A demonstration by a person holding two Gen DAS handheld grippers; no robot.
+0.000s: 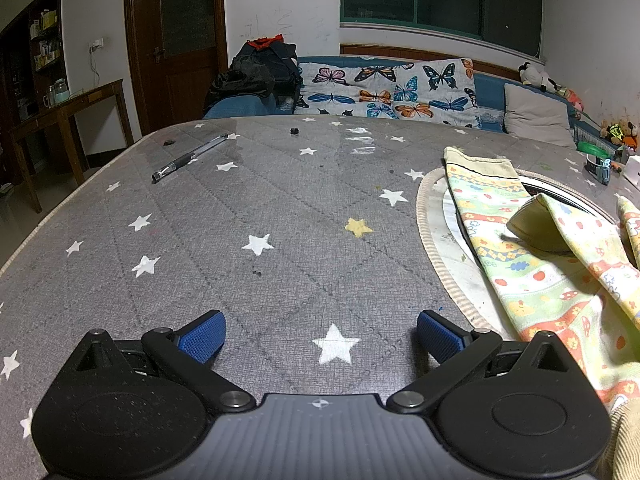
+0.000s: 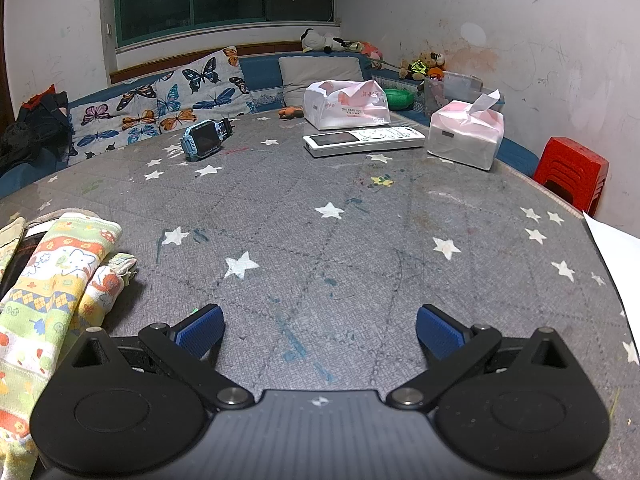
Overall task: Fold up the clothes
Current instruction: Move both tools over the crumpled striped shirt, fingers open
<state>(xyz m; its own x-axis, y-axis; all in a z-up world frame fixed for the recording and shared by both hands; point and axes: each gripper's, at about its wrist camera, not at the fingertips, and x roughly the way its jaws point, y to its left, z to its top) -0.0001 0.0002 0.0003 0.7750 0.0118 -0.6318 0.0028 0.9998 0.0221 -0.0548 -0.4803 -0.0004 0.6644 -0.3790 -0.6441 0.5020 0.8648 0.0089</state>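
I see both my left gripper [image 1: 321, 336] and right gripper [image 2: 319, 334] spread wide and empty, with the soft, light patterned garment [image 1: 532, 264] lying rumpled between them, best pinched at its cuffed hem [image 1: 478, 160].

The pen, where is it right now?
The pen lies on the gray star-print cover, far left in the left wrist view, near the back edge, well away from the colorful cloth on the right.
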